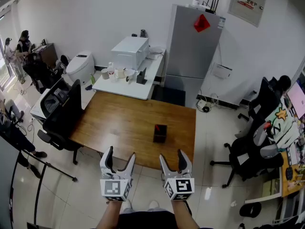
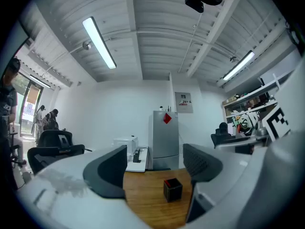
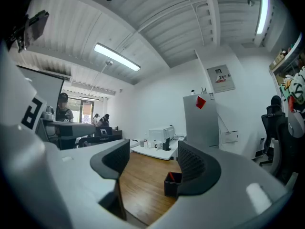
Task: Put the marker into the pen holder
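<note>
Beyond pen holder [image 1: 160, 133], red-labelled fridge [image 1: 190, 56]

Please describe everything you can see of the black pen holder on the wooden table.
The pen holder is a small black square box, open at the top, looking like plastic. It stands upright on the wooden table, right of its middle. Inside, near the rim, shows something red; I cannot tell what. From outside, only the table touches it.

Bright, even light fr ceiling tubes [image 2: 99, 42]; fisheye warp at edges, near parts soft.
</note>
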`<state>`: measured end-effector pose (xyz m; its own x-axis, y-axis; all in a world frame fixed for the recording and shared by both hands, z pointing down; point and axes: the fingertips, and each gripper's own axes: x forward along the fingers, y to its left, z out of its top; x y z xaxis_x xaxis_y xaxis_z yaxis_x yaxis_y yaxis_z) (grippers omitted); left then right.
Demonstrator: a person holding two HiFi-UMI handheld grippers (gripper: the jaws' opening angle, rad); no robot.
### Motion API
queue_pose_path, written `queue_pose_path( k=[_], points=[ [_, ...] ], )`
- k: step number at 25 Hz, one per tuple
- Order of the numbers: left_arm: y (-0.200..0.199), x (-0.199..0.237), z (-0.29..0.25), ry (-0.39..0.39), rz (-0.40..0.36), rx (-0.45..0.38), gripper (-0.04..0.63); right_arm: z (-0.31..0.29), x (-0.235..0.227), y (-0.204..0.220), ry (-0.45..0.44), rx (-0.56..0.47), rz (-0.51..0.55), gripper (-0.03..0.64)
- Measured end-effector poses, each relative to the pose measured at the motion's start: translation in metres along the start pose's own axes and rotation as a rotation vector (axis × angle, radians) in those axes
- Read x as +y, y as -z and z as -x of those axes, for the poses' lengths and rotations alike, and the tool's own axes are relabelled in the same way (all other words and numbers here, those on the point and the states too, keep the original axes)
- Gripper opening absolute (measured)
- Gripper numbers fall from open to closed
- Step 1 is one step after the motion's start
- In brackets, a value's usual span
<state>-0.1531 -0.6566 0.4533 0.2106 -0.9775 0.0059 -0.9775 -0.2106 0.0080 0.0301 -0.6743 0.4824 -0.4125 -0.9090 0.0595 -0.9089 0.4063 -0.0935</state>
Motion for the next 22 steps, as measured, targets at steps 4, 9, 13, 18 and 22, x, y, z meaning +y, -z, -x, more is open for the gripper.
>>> queue_pose_path(
  k=[4, 9, 13, 18, 22],
  points=[
    [-0.005, 0.0, 0.0, 0.049, -0.006, -0.001, 0.371, -0.005, 0.014, -0.007, -0.011, 0.01, 0.022, 0.315],
    [0.011, 0.013, 0.009, 0.085, 0.0, 0.035, 0.371, -0.019, 0.043, 0.001, -0.035, 0.019, 0.04, 0.314],
    [0.01, 0.03, 0.007, 0.08, 0.011, 0.032, 0.371, -0.025, 0.061, 0.004, -0.05, 0.021, 0.065, 0.315],
    [0.006, 0.048, 0.013, 0.084, -0.002, 0.033, 0.371, -0.031, 0.075, 0.003, -0.042, 0.023, 0.057, 0.314],
    [-0.002, 0.067, 0.025, 0.067, 0.004, 0.024, 0.371, -0.036, 0.098, -0.003, -0.071, 0.0, 0.072, 0.314]
  ],
)
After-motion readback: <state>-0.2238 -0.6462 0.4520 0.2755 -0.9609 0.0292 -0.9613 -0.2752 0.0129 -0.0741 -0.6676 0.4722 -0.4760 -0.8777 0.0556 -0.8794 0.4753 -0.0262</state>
